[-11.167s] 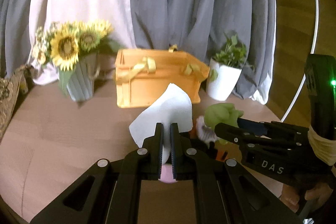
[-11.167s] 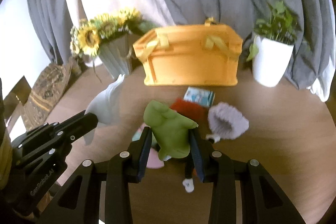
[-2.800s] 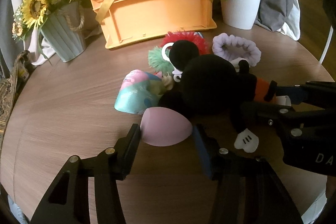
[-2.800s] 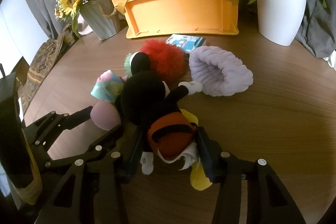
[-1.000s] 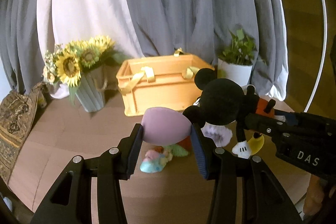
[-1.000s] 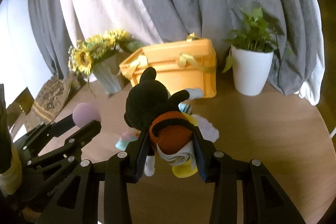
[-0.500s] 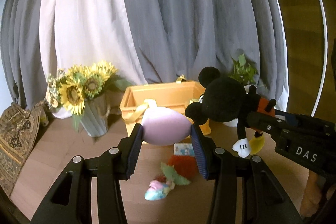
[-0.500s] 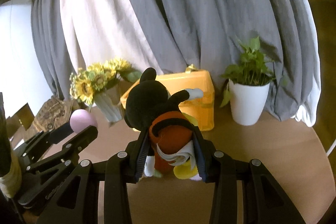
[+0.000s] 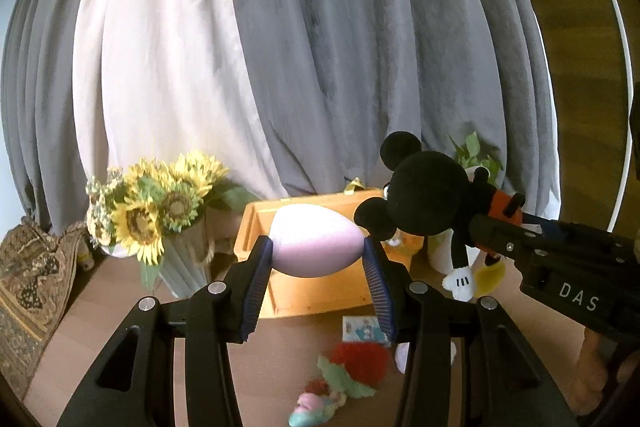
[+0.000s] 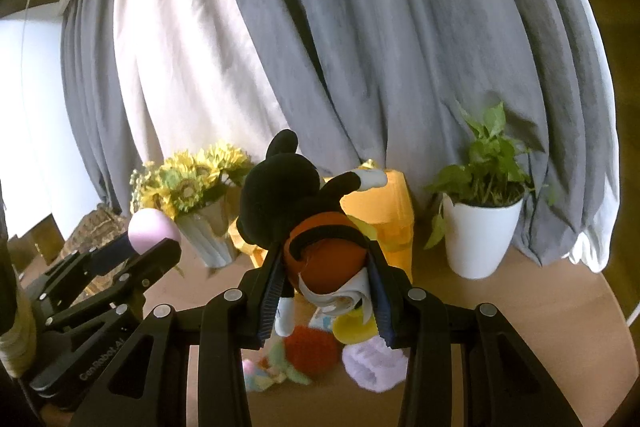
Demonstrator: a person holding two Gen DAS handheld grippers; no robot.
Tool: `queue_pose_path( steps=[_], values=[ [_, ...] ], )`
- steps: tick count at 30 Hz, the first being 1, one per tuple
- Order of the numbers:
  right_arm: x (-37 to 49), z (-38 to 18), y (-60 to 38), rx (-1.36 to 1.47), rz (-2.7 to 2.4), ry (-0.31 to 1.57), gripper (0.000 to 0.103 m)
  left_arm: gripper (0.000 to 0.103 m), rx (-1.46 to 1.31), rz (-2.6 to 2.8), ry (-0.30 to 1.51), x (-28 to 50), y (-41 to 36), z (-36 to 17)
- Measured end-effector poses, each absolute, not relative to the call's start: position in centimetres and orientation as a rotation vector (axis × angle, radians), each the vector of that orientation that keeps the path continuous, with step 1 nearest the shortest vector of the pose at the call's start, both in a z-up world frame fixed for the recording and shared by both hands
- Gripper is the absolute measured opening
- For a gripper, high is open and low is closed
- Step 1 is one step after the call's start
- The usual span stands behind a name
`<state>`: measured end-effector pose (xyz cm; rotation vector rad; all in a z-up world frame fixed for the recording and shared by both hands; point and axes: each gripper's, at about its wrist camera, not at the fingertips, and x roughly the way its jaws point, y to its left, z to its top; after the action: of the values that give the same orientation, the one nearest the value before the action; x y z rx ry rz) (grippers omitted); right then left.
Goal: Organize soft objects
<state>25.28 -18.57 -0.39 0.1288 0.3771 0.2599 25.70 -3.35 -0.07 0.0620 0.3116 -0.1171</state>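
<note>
Left fingers squeezing the pink egg mid-belly; right fingers pinching the mouse round its waist; both squishy, light, probably floppy.

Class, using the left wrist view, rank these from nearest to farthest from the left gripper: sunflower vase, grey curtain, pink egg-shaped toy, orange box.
1. pink egg-shaped toy, clamped in the left gripper.
2. orange box, just behind it.
3. sunflower vase, back left.
4. grey curtain, backdrop.

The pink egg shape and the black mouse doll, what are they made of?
Smooth pink egg-shaped squishy: probably soft foam or rubber, matte, seamless skin. Black mouse plush doll: looks like fuzzy stuffed fabric, with a light-absorbing nap and stitched orange shorts.
</note>
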Motion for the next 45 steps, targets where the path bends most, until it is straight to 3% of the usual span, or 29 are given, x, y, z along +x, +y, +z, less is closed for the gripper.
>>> queue_pose_path(
  steps=[34,45],
  values=[
    [38.9,1.0,-17.7,0.081,0.257,0.339,0.041,0.046,0.092,-0.072,0.27,39.8,-2.3,0.6],
    [43.8,-0.3,-16.8,0.031,0.27,0.374,0.041,0.046,0.094,-0.07,0.33,44.4,-1.9,-1.2]
  ],
)
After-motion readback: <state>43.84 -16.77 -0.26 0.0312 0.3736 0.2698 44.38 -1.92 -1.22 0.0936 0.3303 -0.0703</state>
